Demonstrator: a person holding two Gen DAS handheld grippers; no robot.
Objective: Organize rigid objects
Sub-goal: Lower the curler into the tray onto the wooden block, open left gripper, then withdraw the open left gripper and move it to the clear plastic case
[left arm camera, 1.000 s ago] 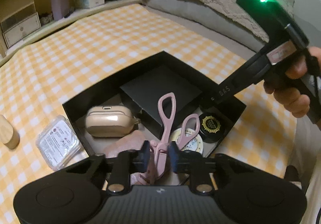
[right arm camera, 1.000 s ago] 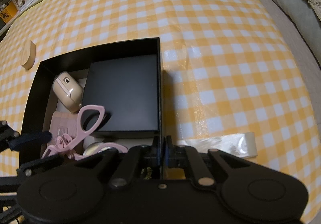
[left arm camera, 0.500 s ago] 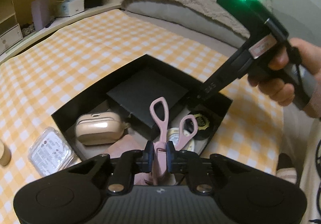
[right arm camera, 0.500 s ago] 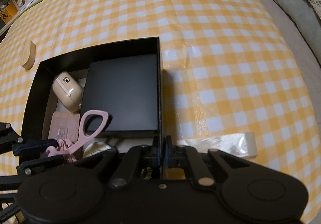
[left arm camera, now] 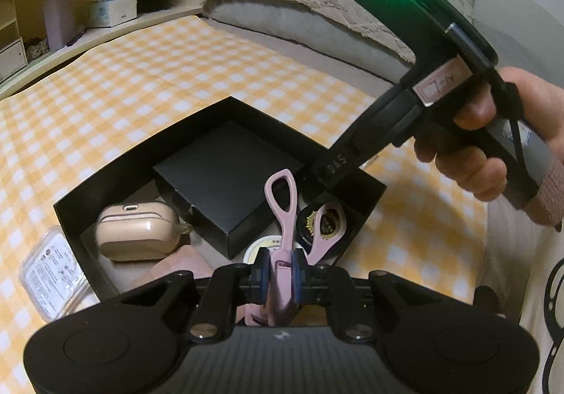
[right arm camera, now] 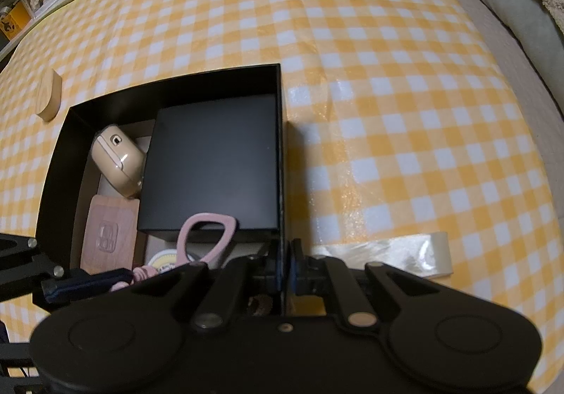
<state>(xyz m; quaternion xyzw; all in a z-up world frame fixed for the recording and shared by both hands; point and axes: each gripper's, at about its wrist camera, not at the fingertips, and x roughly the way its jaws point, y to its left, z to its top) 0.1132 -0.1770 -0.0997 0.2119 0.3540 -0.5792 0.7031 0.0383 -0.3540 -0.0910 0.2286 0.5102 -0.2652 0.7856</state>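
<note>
My left gripper (left arm camera: 278, 270) is shut on a pink eyelash curler (left arm camera: 283, 214) and holds it above the near part of an open black box (left arm camera: 141, 164). The curler's loop also shows in the right wrist view (right arm camera: 206, 238). In the box lie a smaller black box (left arm camera: 225, 179), a beige earbud case (left arm camera: 137, 230), a pink card (right arm camera: 109, 235) and two round tins (left arm camera: 324, 221). My right gripper (right arm camera: 284, 267) is shut on the black box's right wall (right arm camera: 281, 154).
A clear plastic packet (left arm camera: 53, 274) lies left of the box. A wooden piece (right arm camera: 49, 101) sits on the checked cloth at the far left. A strip of clear tape (right arm camera: 387, 253) is stuck to the cloth on the right. A pillow (left arm camera: 317, 6) and shelves (left arm camera: 70, 6) lie beyond.
My left gripper closed on the pink curler and lifted it off the box's contents, moving a little toward the right side. The right gripper kept its hold on the box wall.
</note>
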